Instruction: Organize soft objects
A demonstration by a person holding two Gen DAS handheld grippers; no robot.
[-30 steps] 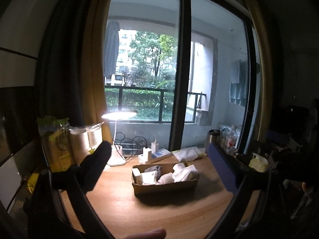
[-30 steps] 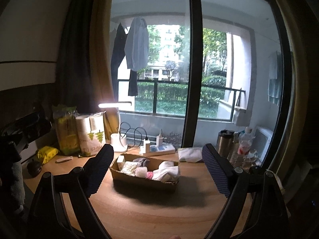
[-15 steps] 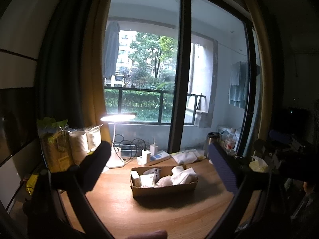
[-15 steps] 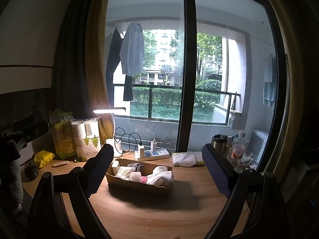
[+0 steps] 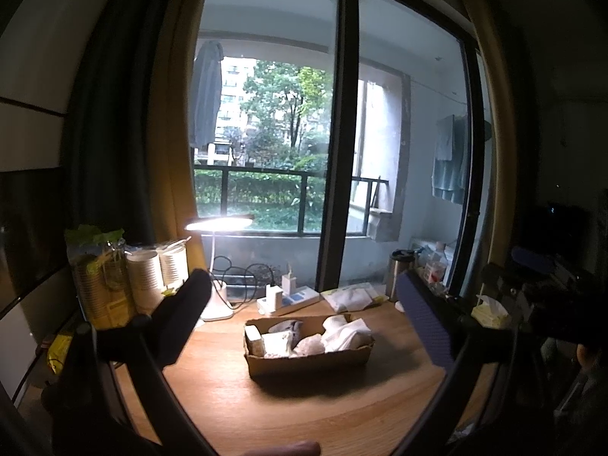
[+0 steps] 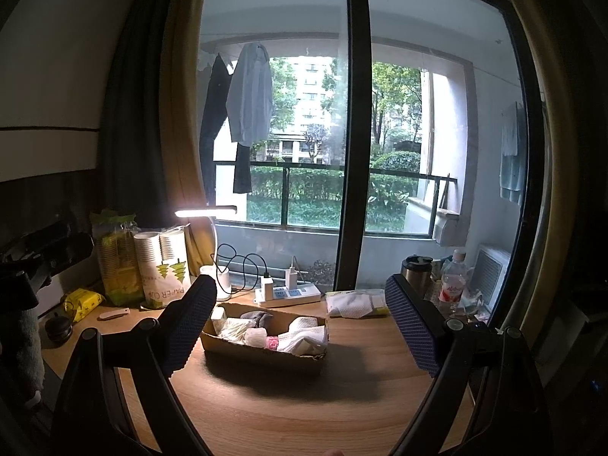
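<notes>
A shallow cardboard box sits on the wooden table and holds several soft items: white cloths, a grey one and a pink one. The box also shows in the right wrist view. My left gripper is open and empty, held back from the box and above the table. My right gripper is open and empty, also back from the box.
A lit desk lamp, a power strip with chargers, stacks of paper cups, a packet of white wipes, a steel flask and a bottle line the table's far edge by the window.
Both grippers have pulled back and risen, so the box looks smaller and lower in both views. Both stay open and empty.
</notes>
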